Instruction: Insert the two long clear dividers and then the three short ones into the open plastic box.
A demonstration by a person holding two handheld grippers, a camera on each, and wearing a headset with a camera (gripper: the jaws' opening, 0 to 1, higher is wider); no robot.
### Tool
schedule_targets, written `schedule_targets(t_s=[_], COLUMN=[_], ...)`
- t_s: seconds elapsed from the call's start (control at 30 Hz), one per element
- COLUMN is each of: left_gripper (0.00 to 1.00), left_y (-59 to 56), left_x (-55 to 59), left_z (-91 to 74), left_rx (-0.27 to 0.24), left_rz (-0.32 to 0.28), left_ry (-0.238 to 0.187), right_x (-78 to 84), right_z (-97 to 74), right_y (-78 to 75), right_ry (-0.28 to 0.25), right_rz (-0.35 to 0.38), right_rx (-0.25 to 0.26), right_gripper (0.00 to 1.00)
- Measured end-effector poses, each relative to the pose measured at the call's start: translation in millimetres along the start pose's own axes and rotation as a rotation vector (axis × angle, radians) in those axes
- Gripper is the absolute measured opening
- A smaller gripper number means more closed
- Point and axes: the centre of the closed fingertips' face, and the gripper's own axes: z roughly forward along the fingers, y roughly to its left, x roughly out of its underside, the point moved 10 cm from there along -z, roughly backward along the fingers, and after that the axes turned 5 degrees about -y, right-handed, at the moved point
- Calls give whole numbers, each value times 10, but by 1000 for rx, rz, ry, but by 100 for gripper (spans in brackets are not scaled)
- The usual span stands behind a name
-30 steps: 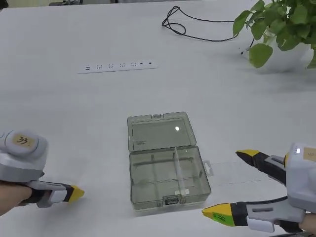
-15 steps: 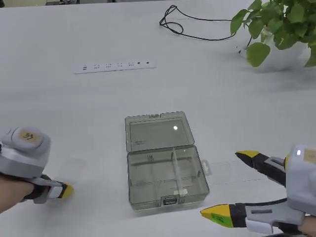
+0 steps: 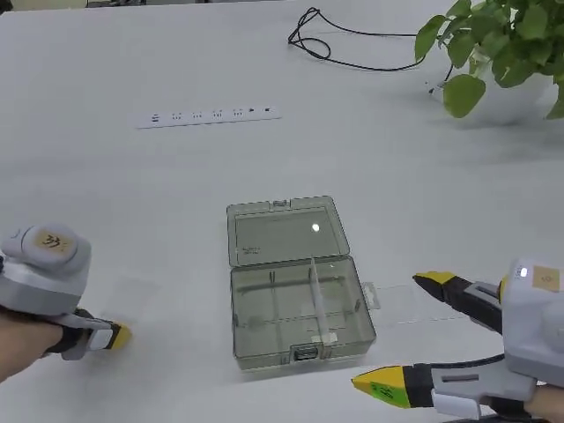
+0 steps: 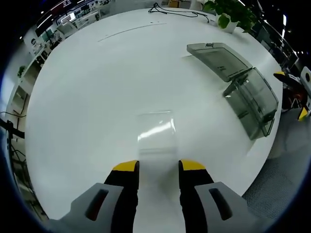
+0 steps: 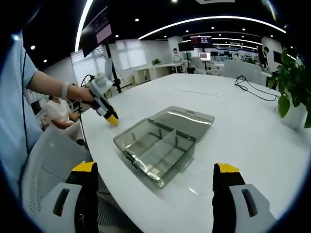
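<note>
Workbench (image 3: 106, 194), white top; entries run from the near edge outward.

1. left gripper (image 3: 115, 337): near left corner, yellow tips down at the tabletop, well apart from the box. In the left gripper view its jaws stand with only a narrow gap between them. A flat divider (image 4: 155, 128), clear, lies on the bench just ahead, its near end reaching toward that gap. Whether the jaws pinch it I cannot tell.

2. right gripper (image 3: 404, 333): near right corner, jaws spread wide with nothing held between them. Both yellow tips point left. The nearer tip sits close to the box's front right corner.

3. loose clear piece (image 3: 410, 304): flat on the bench just right of the box, beside the right gripper's farther jaw. Faint, with the outline barely readable; I cannot tell whether it is one sheet or several.

4. plastic box (image 3: 269, 308): smoky clear, mid-bench between the two grippers, latch side toward the near edge. Its lid (image 3: 282, 231) is open and folded back flat on the far side. One upright divider (image 3: 315, 300), clear, is seated inside. It runs from hinge side to latch side a little right of centre and splits the tray into two bays.

5. power strip (image 3: 210, 116): white, lying flat beyond the box, left of centre.

6. black cable (image 3: 339, 48): loosely looped, far side of the bench.

7. potted plant (image 3: 498, 44): green leaves, far right corner.
</note>
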Motion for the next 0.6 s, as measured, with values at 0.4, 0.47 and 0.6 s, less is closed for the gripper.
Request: schedule_targets(t_s=[0.4,0.47,0.6], left_gripper=[30,30,30], left_y=[18,8,-39], left_x=[32,20,-23], left_z=[-97,-123,-180], left_rx=[24,32,54], left_rz=[-66,-76,-102], left_ry=[-63,-84,-140], right_x=[-30,-32,-22], right_z=[38,45,64], right_y=[22,29,42], right_ry=[-6,-1,3], right_rz=[18,19,30], right_rx=[-6,-9,-4], right_gripper=[97,96,96])
